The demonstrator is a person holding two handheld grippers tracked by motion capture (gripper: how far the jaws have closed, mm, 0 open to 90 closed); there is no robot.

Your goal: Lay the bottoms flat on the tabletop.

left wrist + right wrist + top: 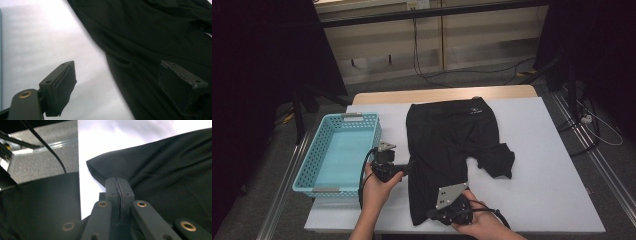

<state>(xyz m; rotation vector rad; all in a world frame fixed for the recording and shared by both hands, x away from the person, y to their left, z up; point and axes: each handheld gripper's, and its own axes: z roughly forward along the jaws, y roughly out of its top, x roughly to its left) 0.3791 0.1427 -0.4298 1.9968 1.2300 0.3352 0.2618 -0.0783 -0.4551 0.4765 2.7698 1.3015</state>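
Though left fingers (pixel 60 87) wide, right fingers (pixel 119 187) pinching garment (pixel 162 170).

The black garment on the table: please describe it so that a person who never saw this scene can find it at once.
Look at the white table. Right of the light blue basket lies the black garment, spread flat and reaching from the far edge almost to the near edge. It is the only dark cloth there, with a small pale logo near its far end and one short sleeve sticking out to the right.
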